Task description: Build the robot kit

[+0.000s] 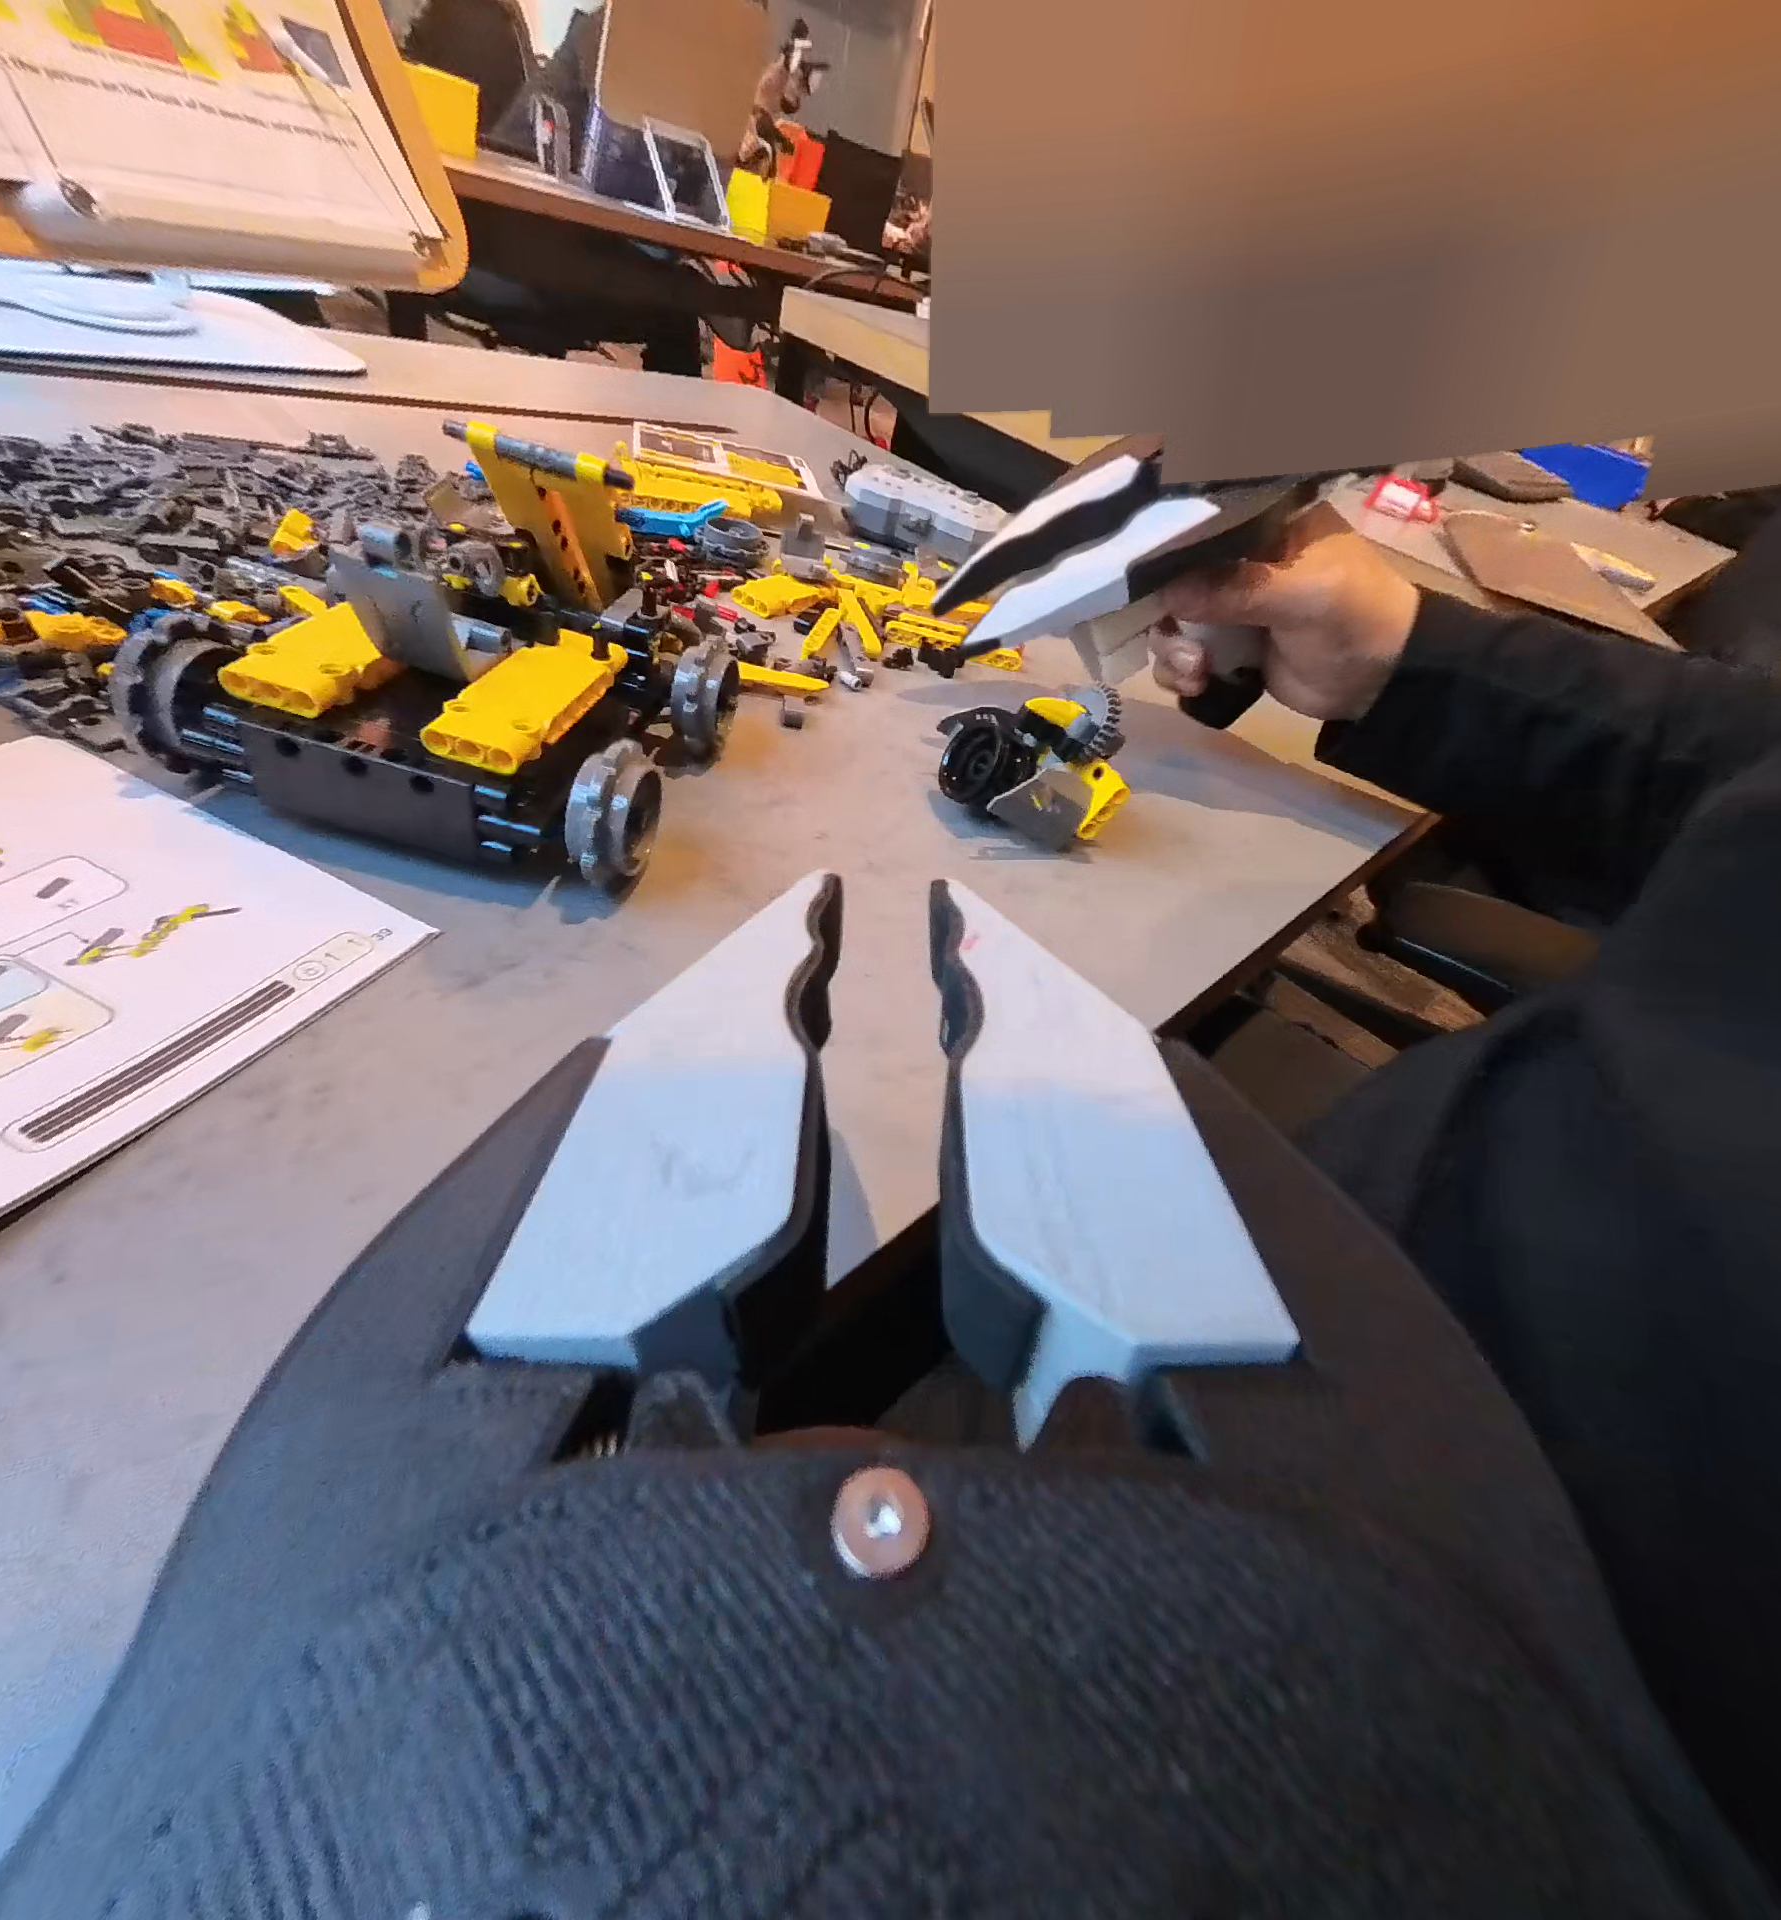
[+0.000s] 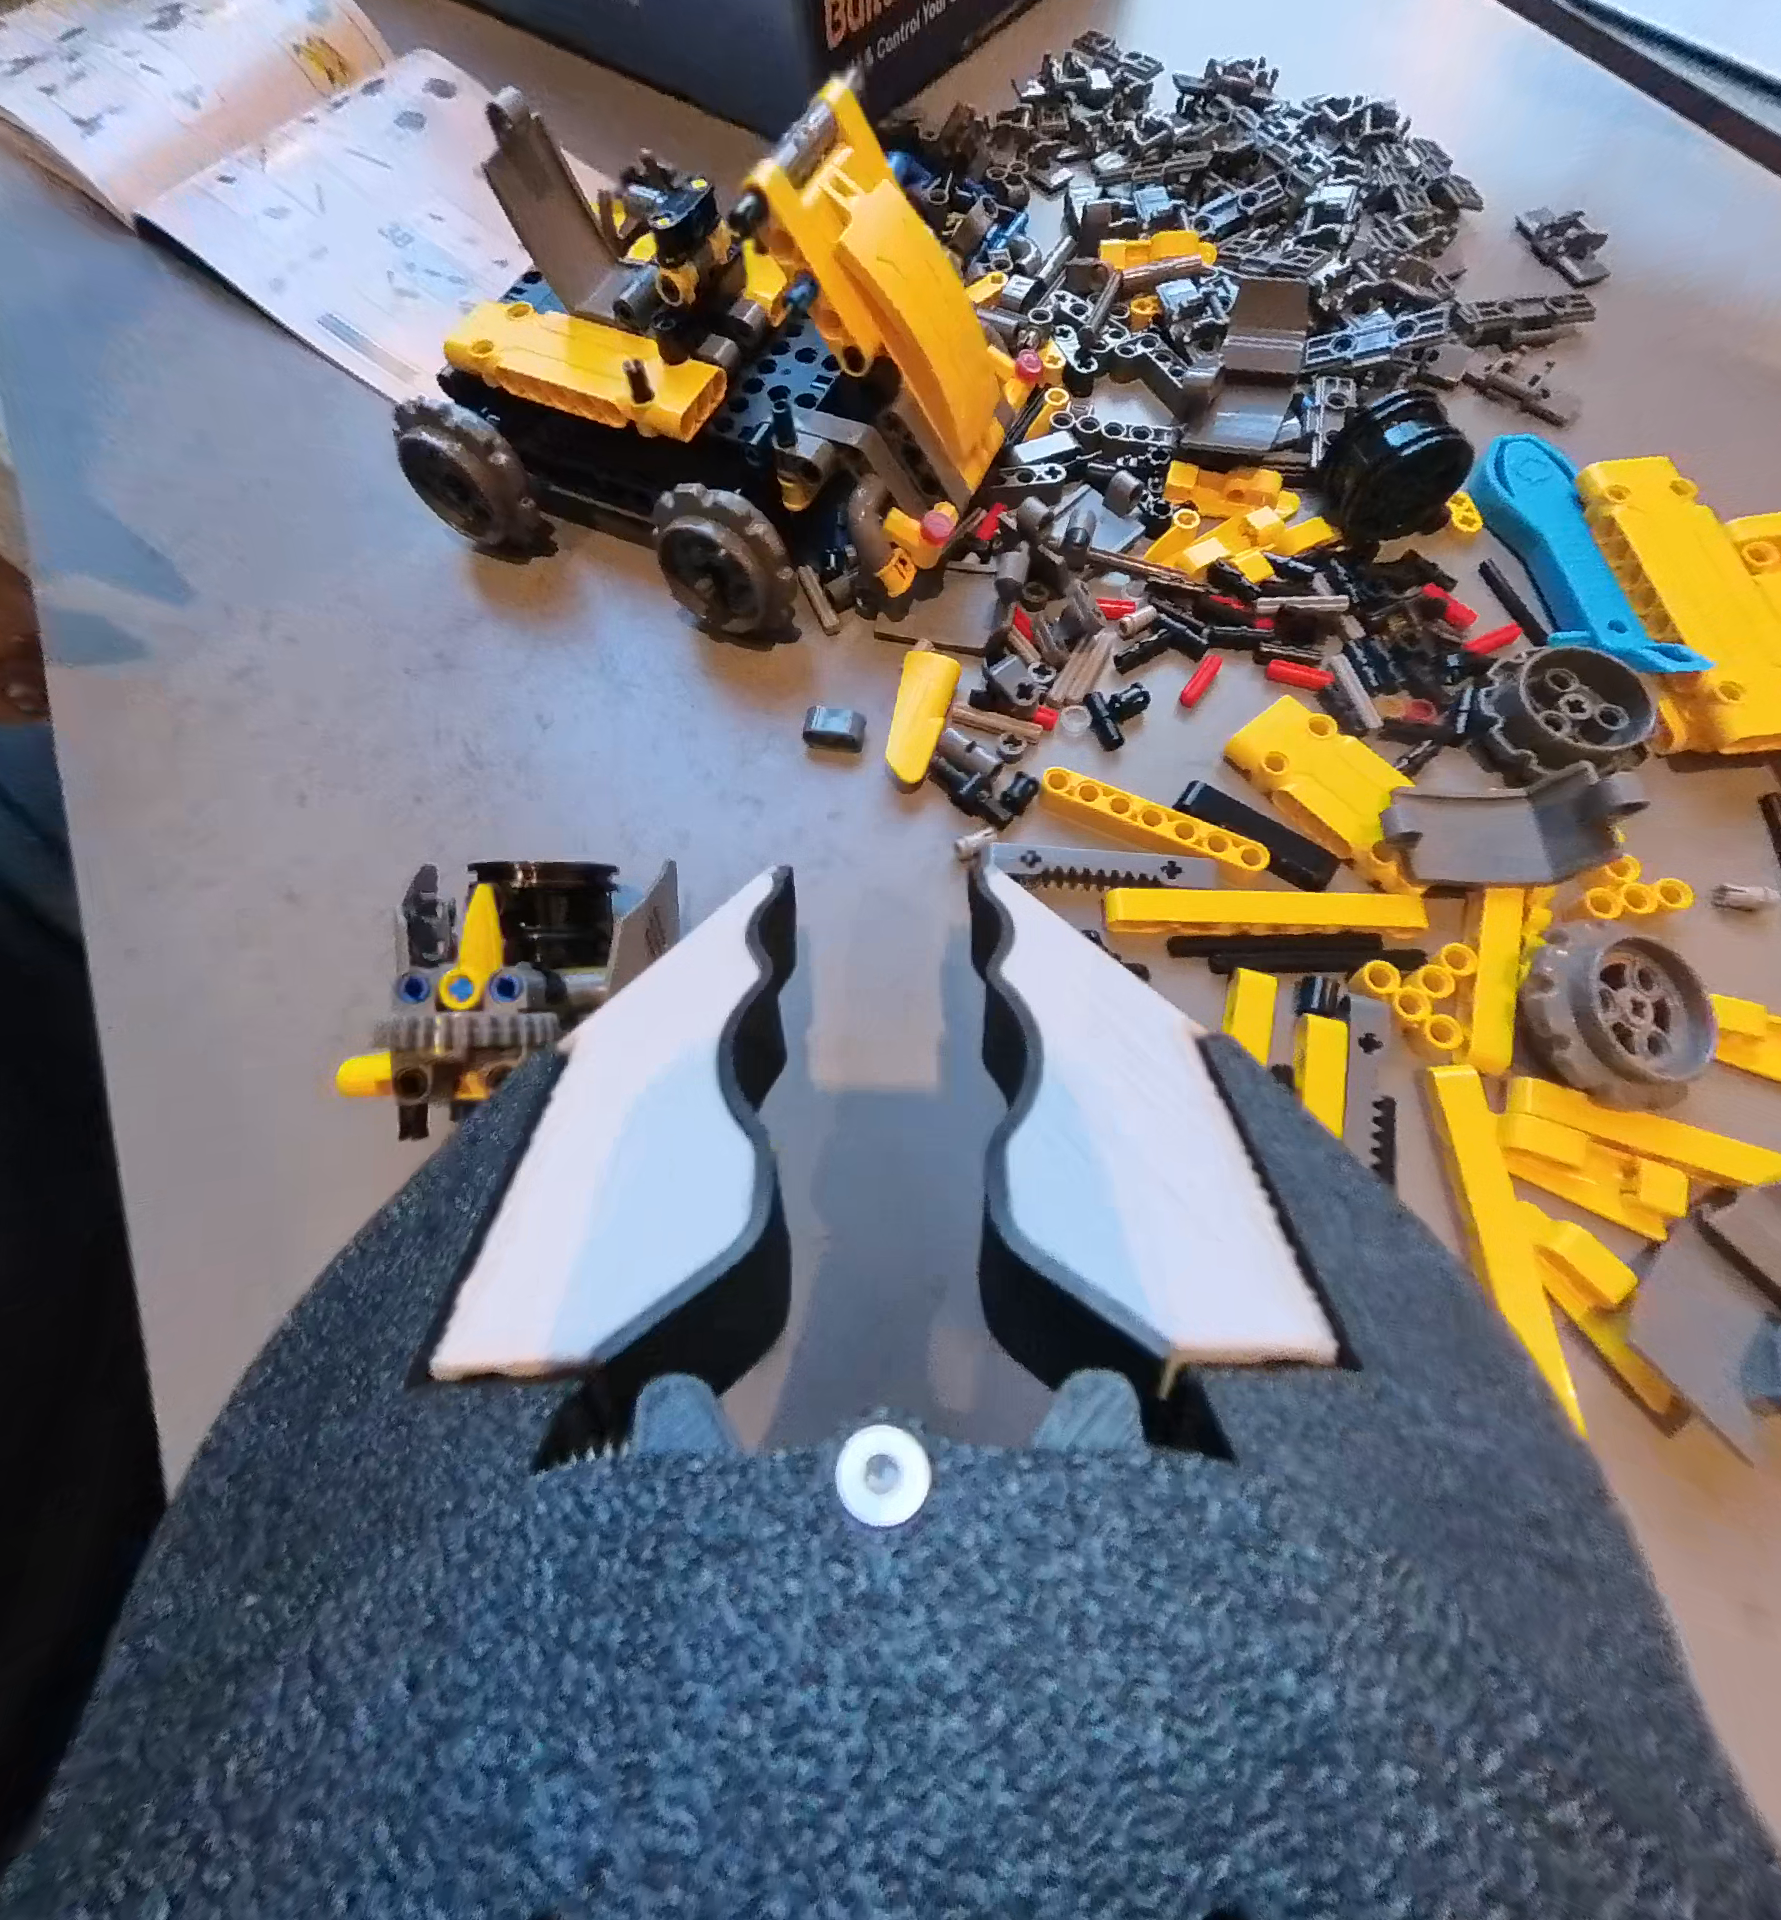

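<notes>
A half-built yellow and black brick vehicle [image 1: 418, 717] with grey toothed wheels stands on the grey table [image 1: 865, 852]; it also shows in the right wrist view [image 2: 699, 405]. A small subassembly [image 1: 1037, 769] with a black wheel, grey gear and yellow pieces lies apart from it, also in the right wrist view [image 2: 512, 977]. My left gripper [image 1: 884, 896] is open and empty above bare table, nearest the vehicle. My right gripper [image 2: 881, 883] is open and empty above the table, just right of the subassembly; it shows in the left wrist view [image 1: 953, 623], held by a hand.
Loose yellow, black and grey pieces [image 2: 1333, 644] spread across the table's right side, with a blue piece [image 2: 1561, 551] and a loose grey wheel [image 2: 1618, 1013]. An open instruction booklet [image 1: 96, 966] lies left of the vehicle. The table edge [image 1: 1312, 925] runs at the right. The tips of one gripper are about 20 centimetres away from the tips of the other. The small subassembly [image 1: 1037, 769] is about 6 centimetres from my right fingertips and 15 centimetres from my left.
</notes>
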### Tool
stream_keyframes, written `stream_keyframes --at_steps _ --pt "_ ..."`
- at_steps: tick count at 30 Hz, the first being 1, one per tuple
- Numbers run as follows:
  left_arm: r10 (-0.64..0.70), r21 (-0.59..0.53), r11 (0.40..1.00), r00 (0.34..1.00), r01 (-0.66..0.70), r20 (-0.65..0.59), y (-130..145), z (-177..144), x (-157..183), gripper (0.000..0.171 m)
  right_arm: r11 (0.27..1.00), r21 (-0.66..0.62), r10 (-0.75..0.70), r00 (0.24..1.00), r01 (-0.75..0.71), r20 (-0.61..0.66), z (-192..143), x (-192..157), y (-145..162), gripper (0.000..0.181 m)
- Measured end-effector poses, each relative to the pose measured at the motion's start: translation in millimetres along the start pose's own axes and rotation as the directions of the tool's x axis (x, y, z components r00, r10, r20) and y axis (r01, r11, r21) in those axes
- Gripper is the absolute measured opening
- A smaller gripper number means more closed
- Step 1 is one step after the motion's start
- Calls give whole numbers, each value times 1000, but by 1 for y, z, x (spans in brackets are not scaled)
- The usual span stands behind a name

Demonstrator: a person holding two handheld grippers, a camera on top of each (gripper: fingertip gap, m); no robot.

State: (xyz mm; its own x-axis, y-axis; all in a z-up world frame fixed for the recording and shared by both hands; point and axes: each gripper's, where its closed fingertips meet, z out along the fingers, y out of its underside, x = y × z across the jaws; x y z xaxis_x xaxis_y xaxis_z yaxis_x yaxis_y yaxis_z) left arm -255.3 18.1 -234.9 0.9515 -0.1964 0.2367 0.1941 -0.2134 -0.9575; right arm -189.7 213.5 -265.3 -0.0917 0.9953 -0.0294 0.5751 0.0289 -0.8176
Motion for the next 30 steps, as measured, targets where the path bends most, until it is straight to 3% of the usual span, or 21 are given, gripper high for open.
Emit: stream_keyframes --at_steps 5,9,16,25,30 --pt "-30 -59 998 999 29 -13 14 7 6 12 998 -7 -67 997 67 -33 -16 -5 6 31" --pt "8 -72 997 1000 -8 -6 17 7 13 12 998 -11 -70 997 69 -30 -26 -15 19 17" --pt "43 -125 991 999 -43 -5 29 9 17 13 998 -50 -39 996 35 -78 -34 -20 44 17" --pt "46 -134 990 999 -46 0 32 8 13 12 996 57 84 952 -70 -294 -55 36 44 8" --pt "53 -136 989 998 -51 14 32 10 11 12 993 112 77 925 -38 -372 -62 58 36 9"
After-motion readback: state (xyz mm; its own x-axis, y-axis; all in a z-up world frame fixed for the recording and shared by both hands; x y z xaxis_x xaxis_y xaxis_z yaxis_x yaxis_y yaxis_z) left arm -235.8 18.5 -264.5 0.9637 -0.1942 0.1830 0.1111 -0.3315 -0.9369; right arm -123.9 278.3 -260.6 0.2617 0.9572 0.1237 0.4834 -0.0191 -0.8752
